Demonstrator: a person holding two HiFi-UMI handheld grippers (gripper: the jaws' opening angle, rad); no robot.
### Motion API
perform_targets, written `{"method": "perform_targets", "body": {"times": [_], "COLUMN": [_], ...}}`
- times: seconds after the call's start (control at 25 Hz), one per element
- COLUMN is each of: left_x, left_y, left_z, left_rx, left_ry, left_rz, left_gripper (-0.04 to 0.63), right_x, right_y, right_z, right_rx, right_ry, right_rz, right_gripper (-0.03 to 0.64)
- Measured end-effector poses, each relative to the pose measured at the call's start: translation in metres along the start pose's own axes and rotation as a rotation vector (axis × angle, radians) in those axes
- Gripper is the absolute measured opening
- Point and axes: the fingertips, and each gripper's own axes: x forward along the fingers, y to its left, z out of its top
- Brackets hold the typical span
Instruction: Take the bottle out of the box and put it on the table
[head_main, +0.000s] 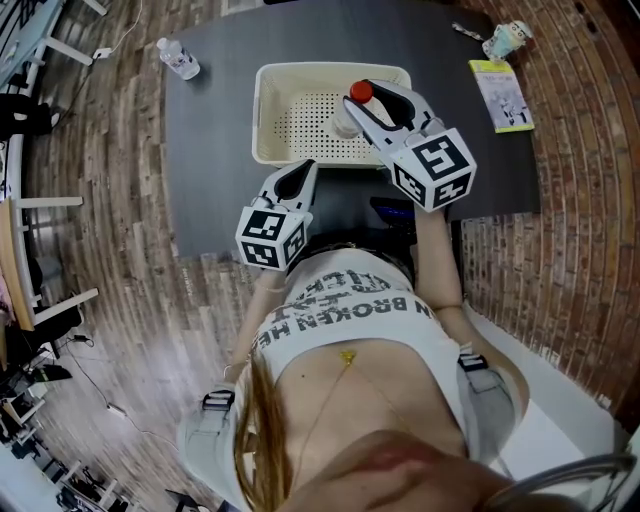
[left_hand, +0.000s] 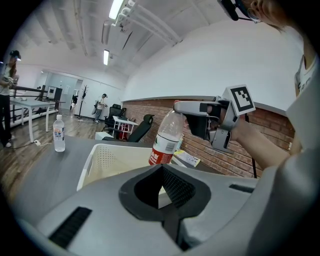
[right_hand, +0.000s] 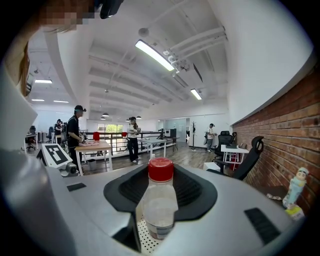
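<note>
right gripper (head_main: 362, 108) pinches bottle (right_hand: 159, 207) near neck, over box (head_main: 262, 110) right side (base looks low); could snag rim, twist loose. left gripper (left_hand: 162, 187) jaws apart, empty.

The head camera looks steeply down on the dark grey worktop (head_main: 215, 150). The left gripper (head_main: 295, 180) and right gripper (head_main: 368, 100) cameras look almost level along their jaws. All three catch the clear red-capped plastic bottle (head_main: 347, 120) and the cream perforated box (head_main: 266, 110).
</note>
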Motion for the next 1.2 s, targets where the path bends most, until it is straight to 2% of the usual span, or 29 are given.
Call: {"method": "perform_targets", "body": {"times": [0.24,1.0,1.2], "left_x": [0.004,0.016,0.019], "left_y": [-0.005,-0.013,-0.015], "left_z": [0.001,-0.009,-0.011], "left_rx": [0.005,0.016,0.019], "left_ry": [0.01,0.047,0.054], "left_rz": [-0.018,-0.064,-0.072], "left_gripper": [0.0,0.0,0.0], "right_x": [-0.02,-0.123,-0.144], "right_y": [-0.019,-0.114,-0.134], "right_z": [0.005,-0.011,-0.022], "right_rx": [0.015,0.065,0.063], "right_ry": [-0.017,-0.023,0.004], "right_rz": [-0.059,-0.395,-0.477], "right_gripper": [0.149,0.149,0.149]}}
